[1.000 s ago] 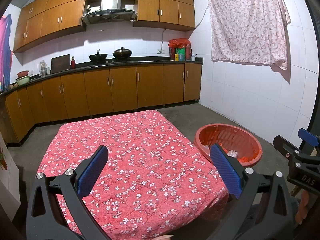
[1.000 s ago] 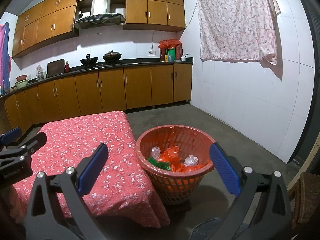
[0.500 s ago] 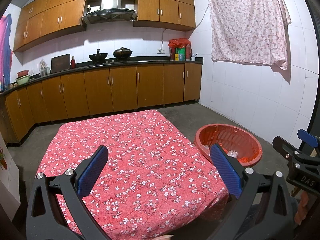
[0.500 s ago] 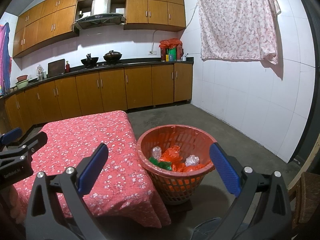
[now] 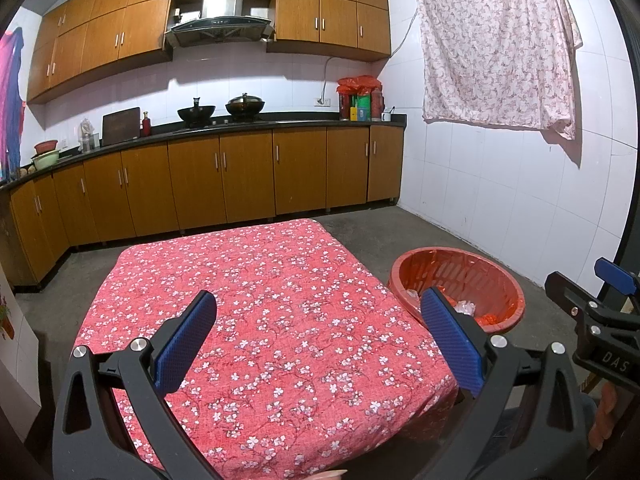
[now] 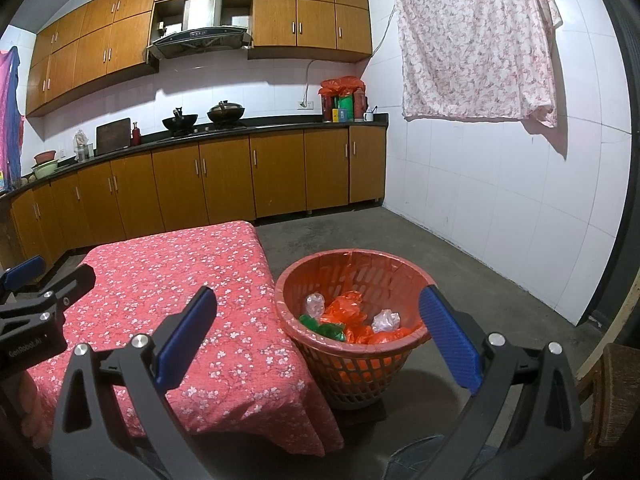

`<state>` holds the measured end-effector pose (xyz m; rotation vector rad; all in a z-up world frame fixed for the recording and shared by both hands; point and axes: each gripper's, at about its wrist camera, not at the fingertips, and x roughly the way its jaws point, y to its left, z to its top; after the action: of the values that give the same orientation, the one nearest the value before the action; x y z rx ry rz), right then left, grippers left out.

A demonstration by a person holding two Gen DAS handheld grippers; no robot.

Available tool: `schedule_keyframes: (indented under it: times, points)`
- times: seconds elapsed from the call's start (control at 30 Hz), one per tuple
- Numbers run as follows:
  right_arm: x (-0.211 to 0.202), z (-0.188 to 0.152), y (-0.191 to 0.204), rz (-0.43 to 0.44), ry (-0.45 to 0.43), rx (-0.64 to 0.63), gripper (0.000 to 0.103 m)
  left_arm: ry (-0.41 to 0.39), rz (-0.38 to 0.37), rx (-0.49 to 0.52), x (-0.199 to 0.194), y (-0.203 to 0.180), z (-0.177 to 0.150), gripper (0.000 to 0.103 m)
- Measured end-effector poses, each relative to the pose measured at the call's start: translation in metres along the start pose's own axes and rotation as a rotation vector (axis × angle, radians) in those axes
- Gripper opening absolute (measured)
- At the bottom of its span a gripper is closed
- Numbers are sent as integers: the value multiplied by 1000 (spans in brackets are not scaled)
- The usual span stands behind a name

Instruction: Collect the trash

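Observation:
An orange plastic basket (image 6: pixel 352 376) stands on the floor just right of the table; in the left wrist view the basket (image 5: pixel 500 280) shows at the right. Inside lie crumpled orange bags (image 6: pixel 348 312), a green wrapper (image 6: pixel 324 326) and clear plastic wads (image 6: pixel 386 320). My left gripper (image 5: pixel 318 338) hovers open above the near part of the red floral tablecloth (image 5: pixel 256 288), holding nothing. My right gripper (image 6: pixel 316 338) is open and holds nothing, above the table's right corner and the basket. No loose trash shows on the cloth.
Brown kitchen cabinets (image 5: pixel 224 184) and a dark counter with pots (image 5: pixel 220 110) line the far wall. A floral sheet (image 5: pixel 496 48) hangs on the white tiled wall at right. Bare concrete floor (image 6: pixel 460 264) lies beyond the basket. A wooden chair (image 6: pixel 616 392) edges the right wrist view.
The right wrist view has drifted slightly, so the basket sits a little further right in it. Both grippers stay open; the left view is unchanged.

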<state>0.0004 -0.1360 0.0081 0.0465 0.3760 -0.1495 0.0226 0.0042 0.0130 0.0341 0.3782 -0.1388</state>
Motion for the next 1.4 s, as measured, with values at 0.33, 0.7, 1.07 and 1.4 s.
schedule_keyframes:
  times: [0.33, 0.7, 1.07, 1.4]
  points:
    - [3, 1, 5, 4, 4, 0, 99, 4, -3, 1, 0, 1, 0, 101]
    - [5, -1, 11, 8, 9, 0, 99, 4, -3, 1, 1, 1, -1, 101]
    - [5, 0, 9, 7, 8, 1, 99, 9, -7, 6, 4, 1, -4, 101]
    - [5, 0, 9, 8, 7, 3, 99, 10, -4, 11, 4, -1, -4, 101]
